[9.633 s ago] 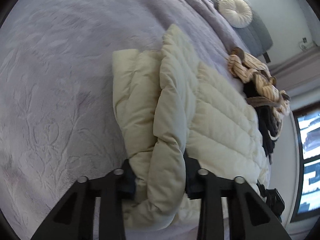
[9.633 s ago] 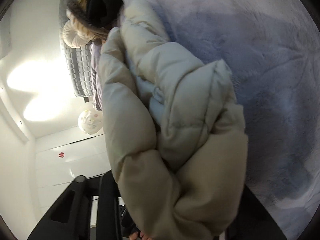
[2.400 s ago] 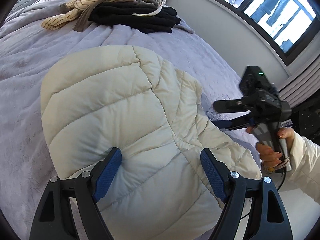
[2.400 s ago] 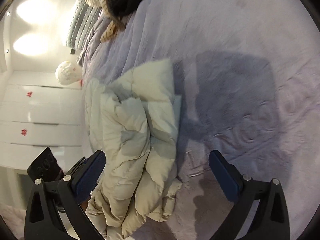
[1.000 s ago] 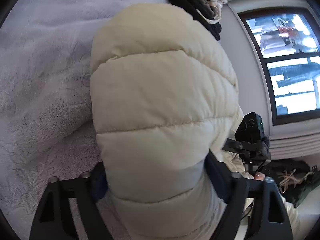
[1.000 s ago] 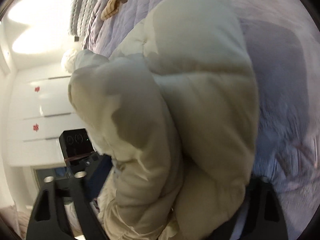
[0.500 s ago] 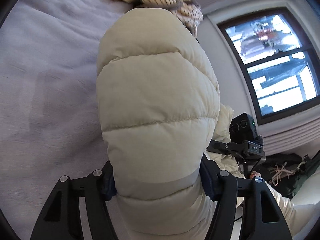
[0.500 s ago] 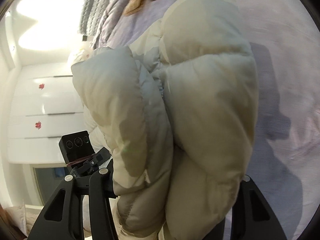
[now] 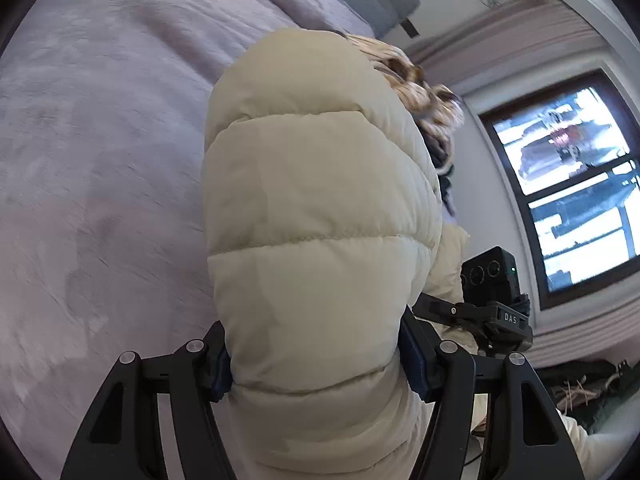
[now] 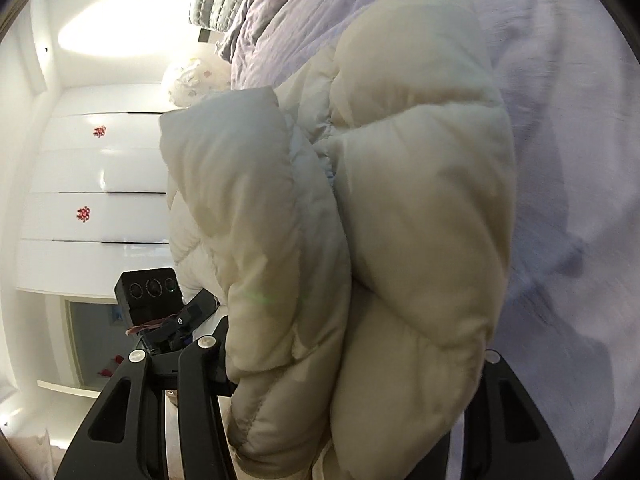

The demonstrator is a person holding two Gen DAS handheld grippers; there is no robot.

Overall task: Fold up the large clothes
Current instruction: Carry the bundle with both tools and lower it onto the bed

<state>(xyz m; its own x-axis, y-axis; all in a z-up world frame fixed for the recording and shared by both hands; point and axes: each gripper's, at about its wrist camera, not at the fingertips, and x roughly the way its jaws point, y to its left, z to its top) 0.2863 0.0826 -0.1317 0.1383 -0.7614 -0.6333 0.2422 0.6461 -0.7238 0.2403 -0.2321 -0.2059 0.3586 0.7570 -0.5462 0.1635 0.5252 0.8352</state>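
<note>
Cream puffer jacket fills the middle of both views, and we see it bundled thick and raised clear of the lavender bedspread that spreads over the left of the left wrist frame. We find the left gripper clamped on the bundle's lower part, its blue pads sunk into the quilting on each side. In the right wrist view we find the right gripper gripping the same jacket, its folded layers bulging out between the black fingers; its right pad is hidden by fabric. At the lower right of the left wrist frame we see the right gripper's body just beside the jacket. Striped clothes peek out behind the bundle at upper centre, and a window sits at the right edge
</note>
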